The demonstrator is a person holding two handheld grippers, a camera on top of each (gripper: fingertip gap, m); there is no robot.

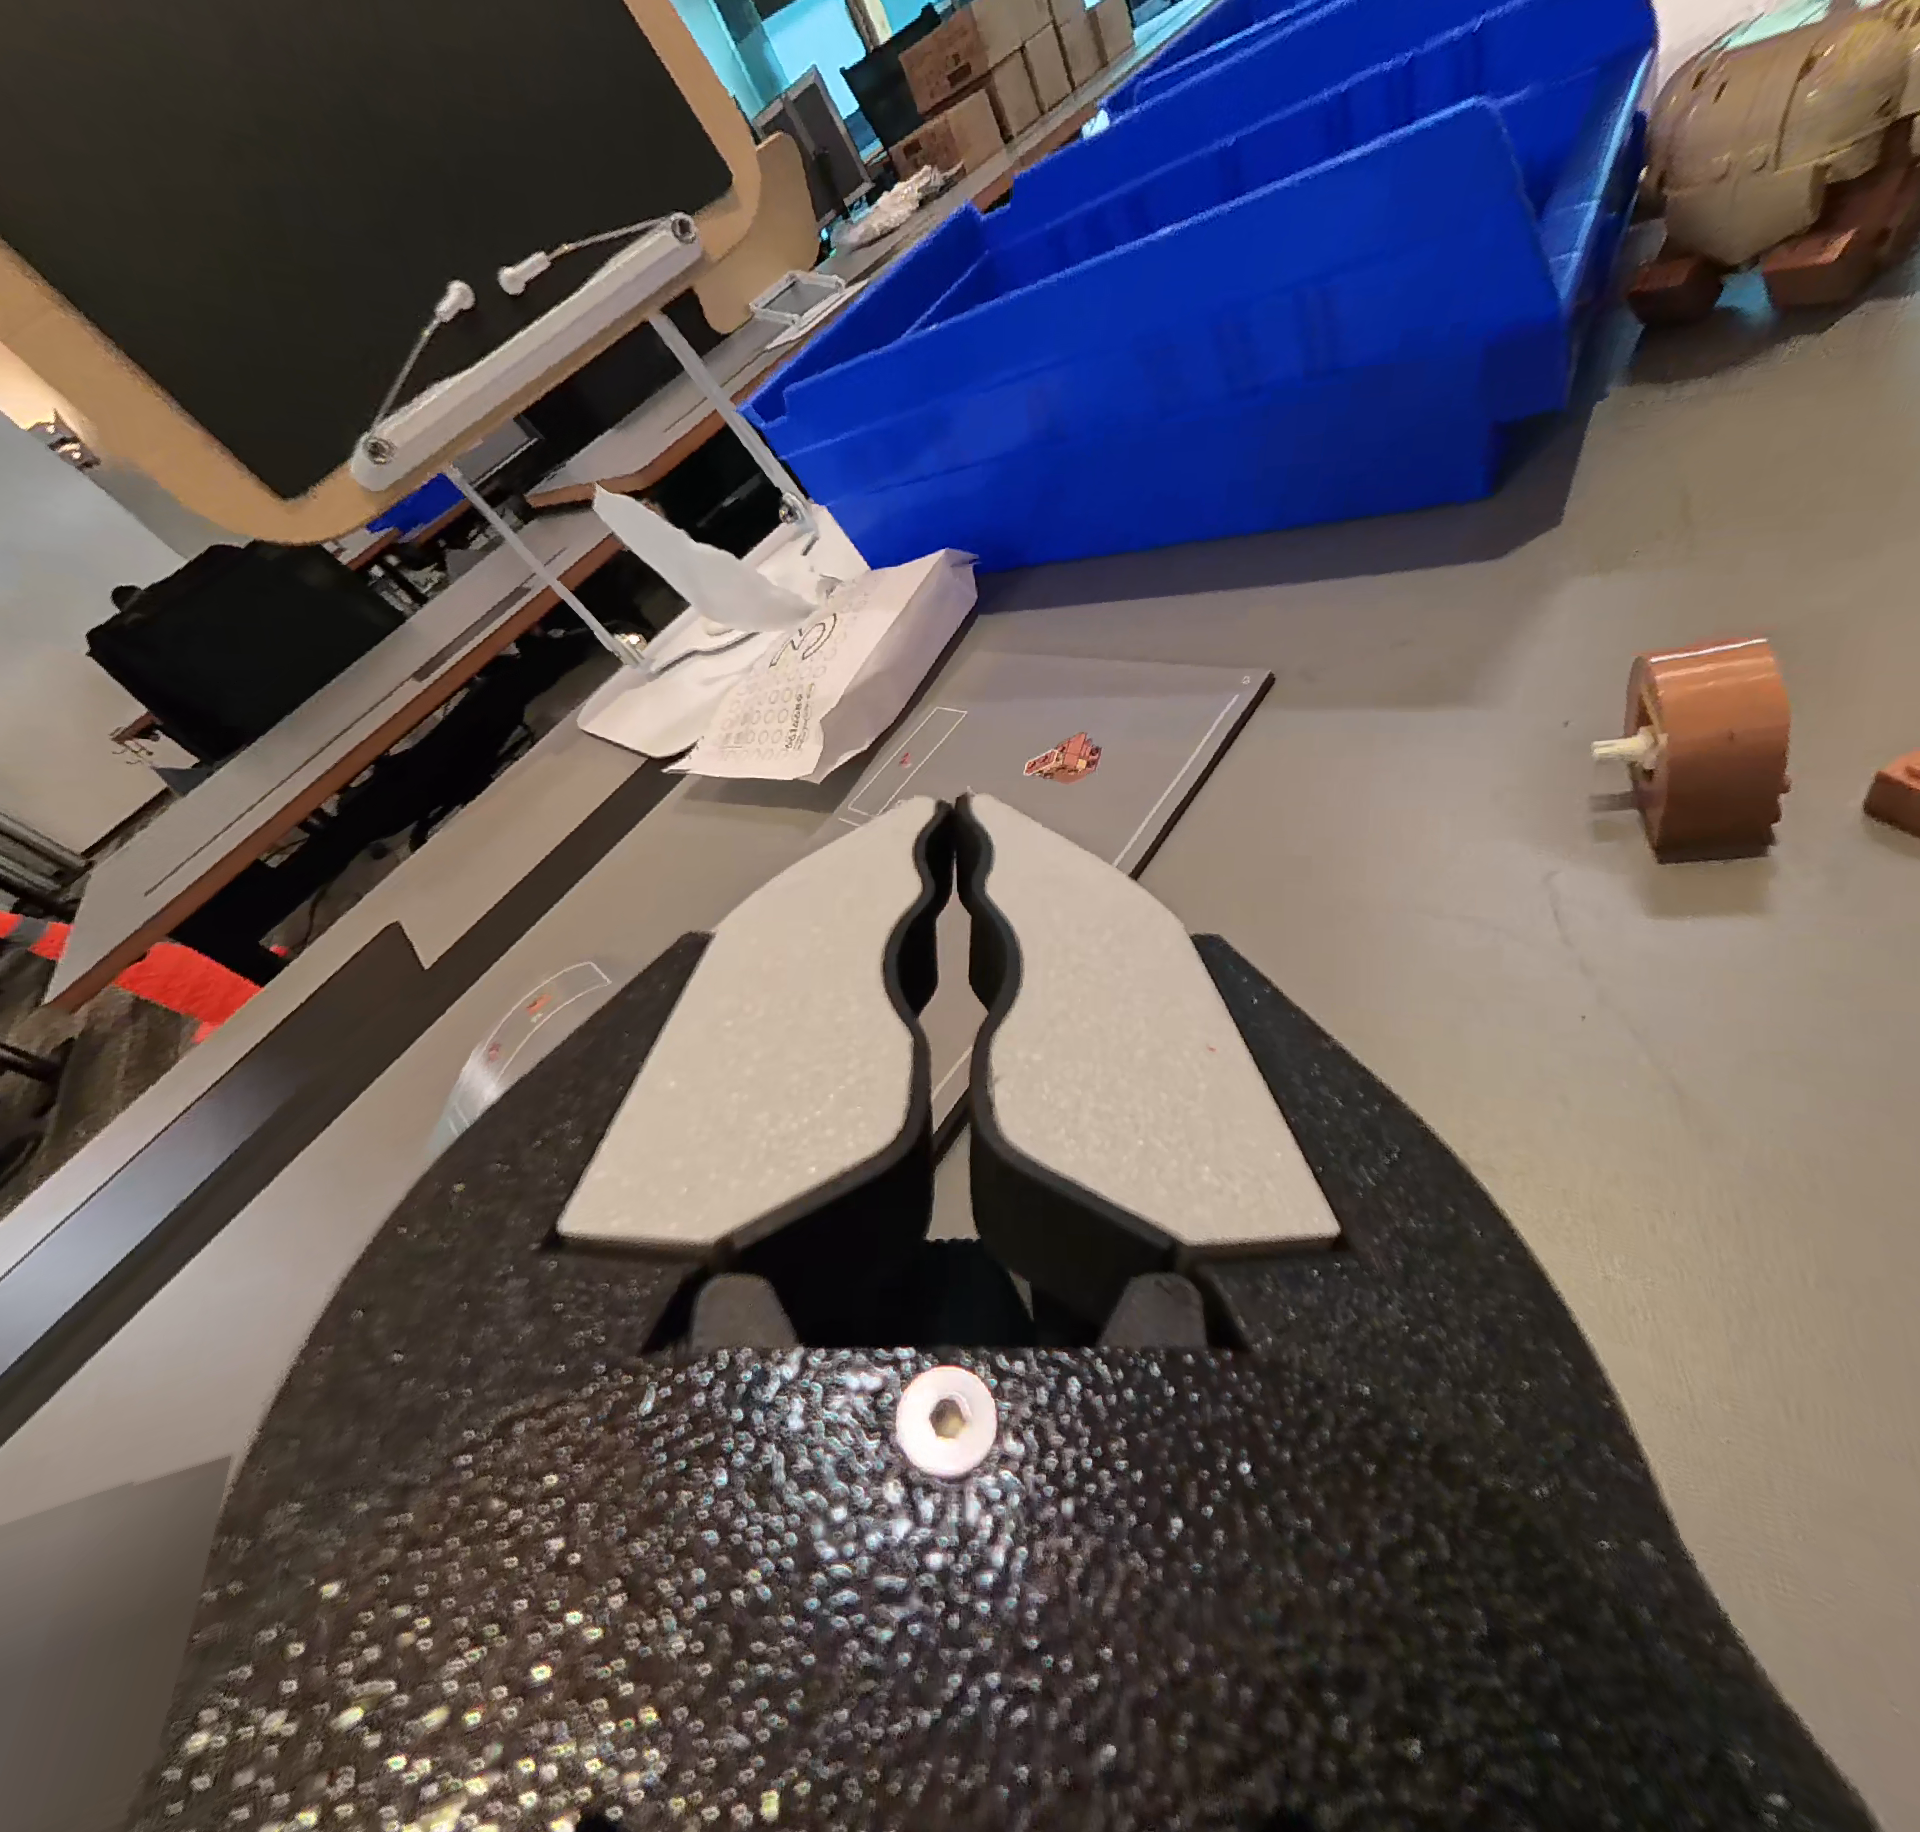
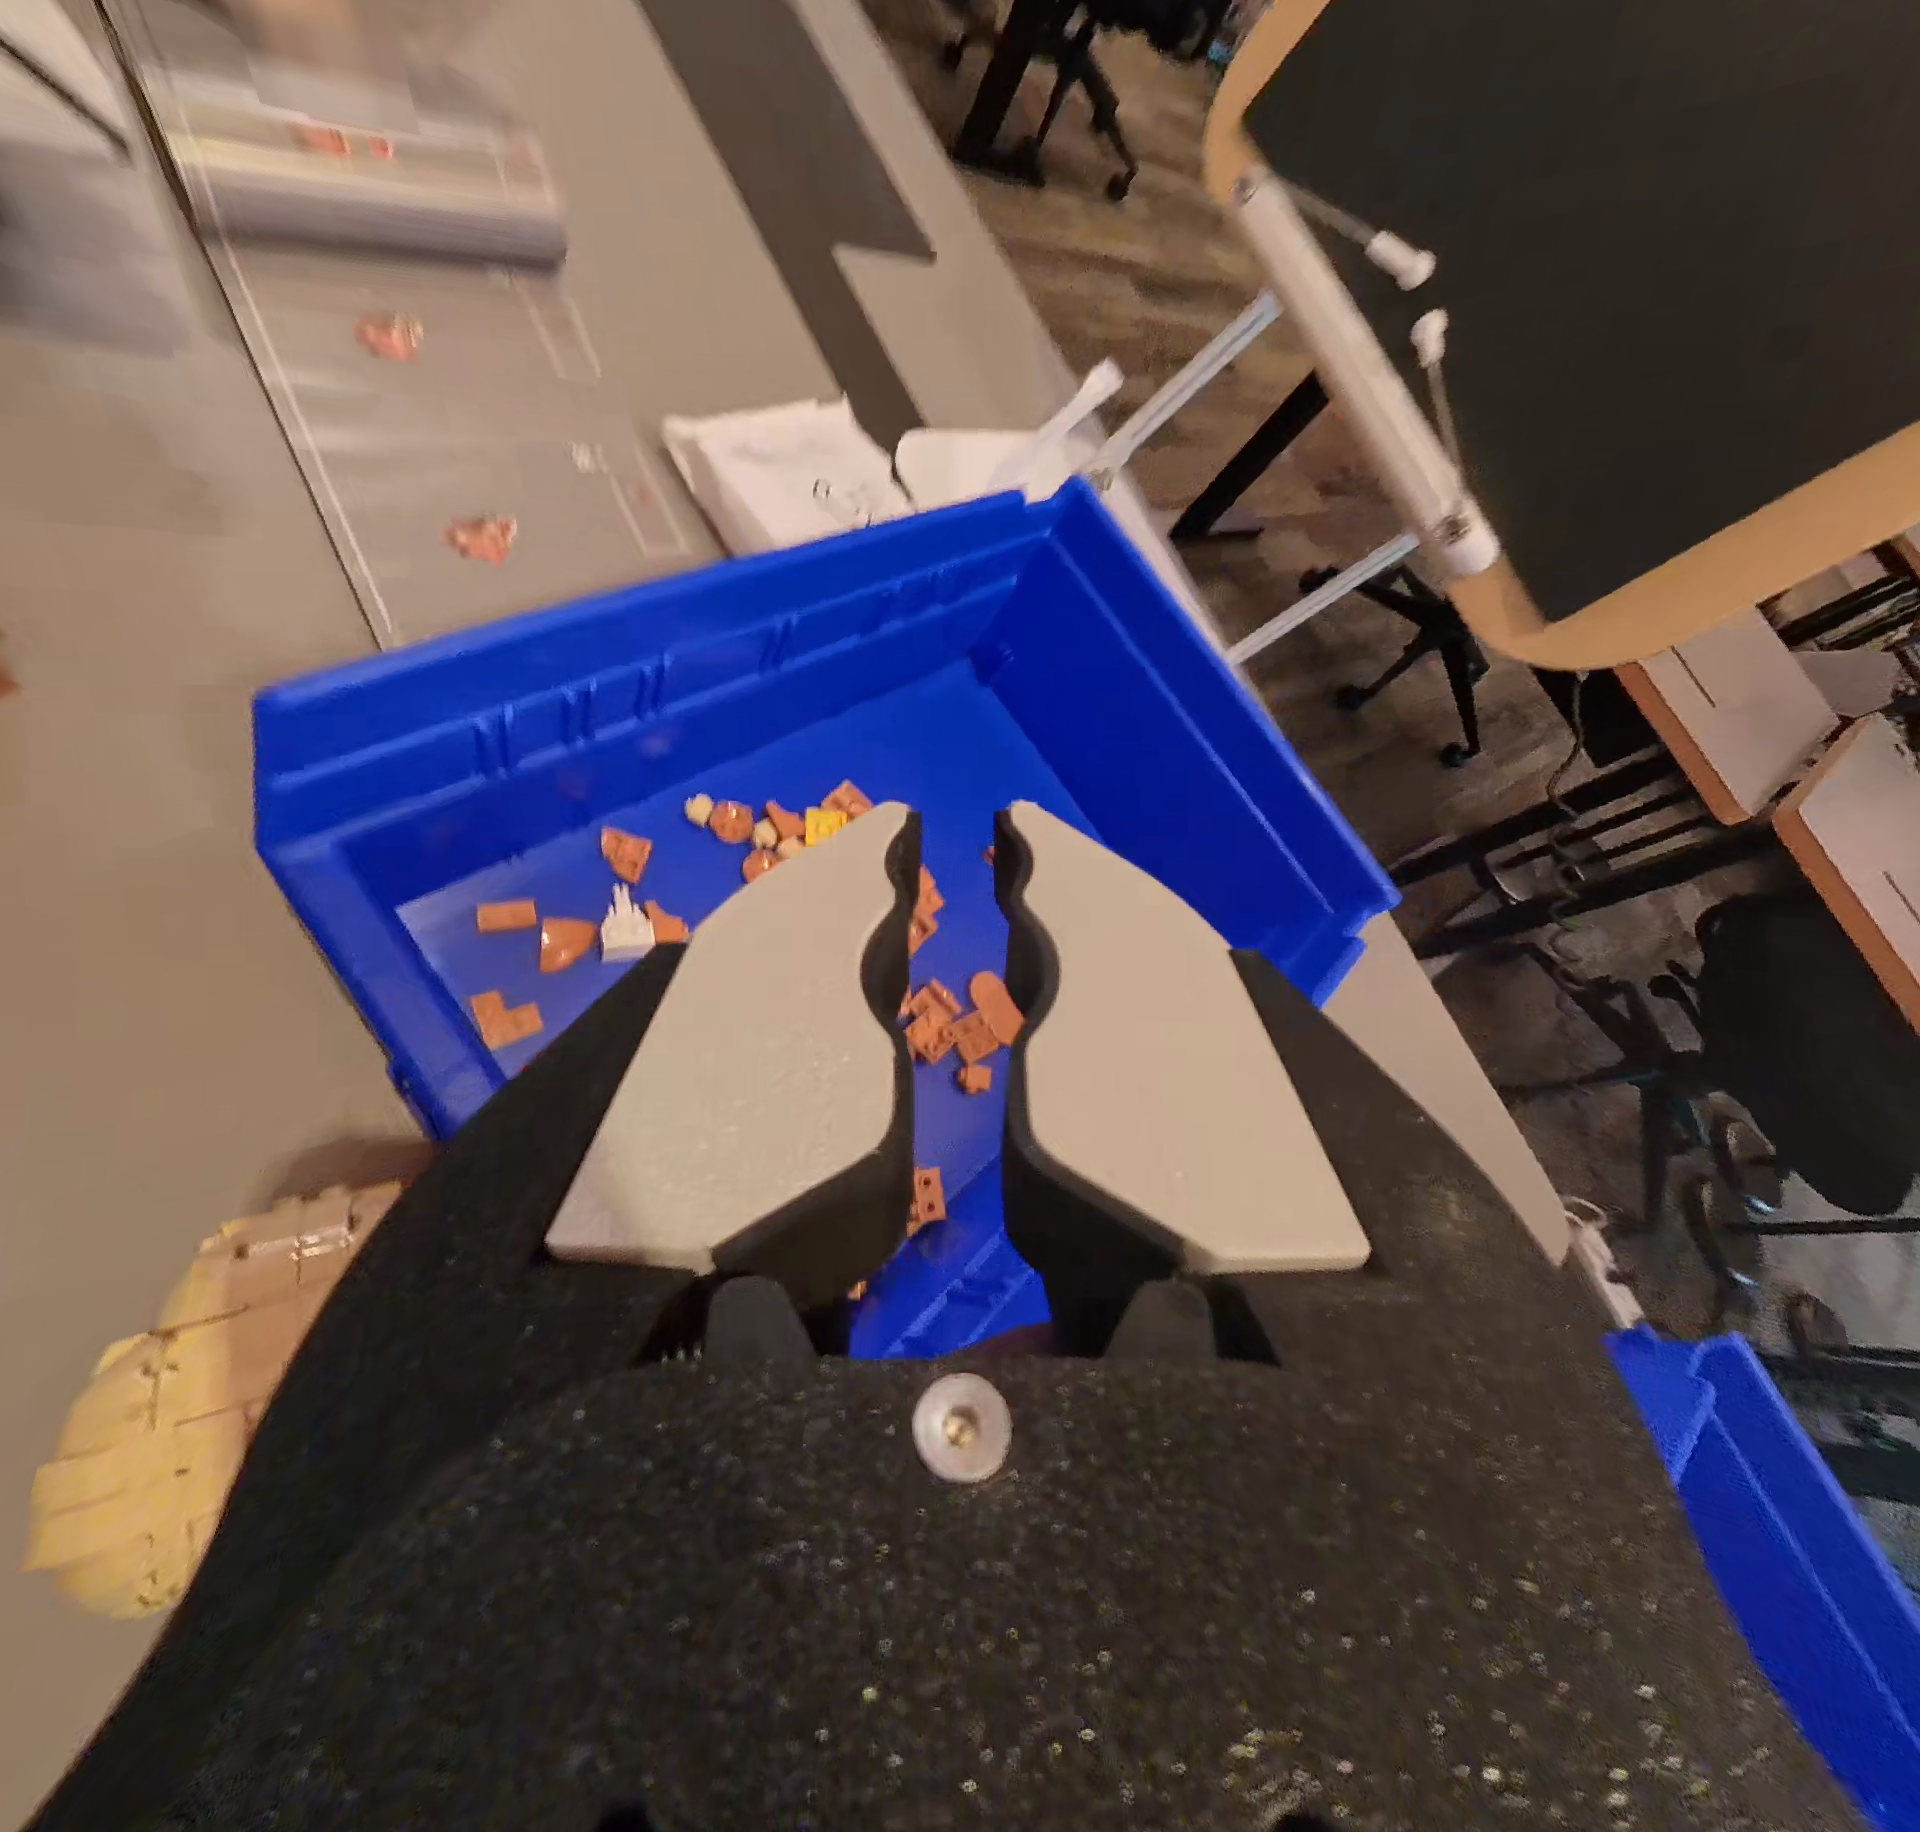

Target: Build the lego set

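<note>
While the left hand-held gripper (image 1: 954,806) sits over the grey counter (image 1: 1455,1107) with its fingertips pressed together on nothing, the right hand-held gripper (image 2: 956,816) hangs above an open blue bin (image 2: 727,639) with its fingers a little apart and nothing between them. Small orange bricks (image 2: 966,1029) lie scattered on the bin floor, plus a white piece (image 2: 627,930) and a yellow one (image 2: 826,824), and the closest cluster sits right under the gap between the fingers. My guess for doing this cleanly: that pile is tight, so coming straight down on a brick at the edge of the cluster would beat diving into the middle, and the gap looks like it may need to be wider first. That view is blurry at the edges, so I wouldn't trust fine detail there. As for the views, only the right one looks down into the bin and shows the loose bricks, with a tan brick model (image 2: 177,1398) at its lower left. Only the left view shows the flat instruction sheet (image 1: 1091,743) just ahead of the shut fingertips, a torn white paper bag (image 1: 790,660) beside it, a brown wheel-like part (image 1: 1704,743) lying on the counter well off to the right, and a row of blue bins (image 1: 1195,380) seen from outside.
</note>
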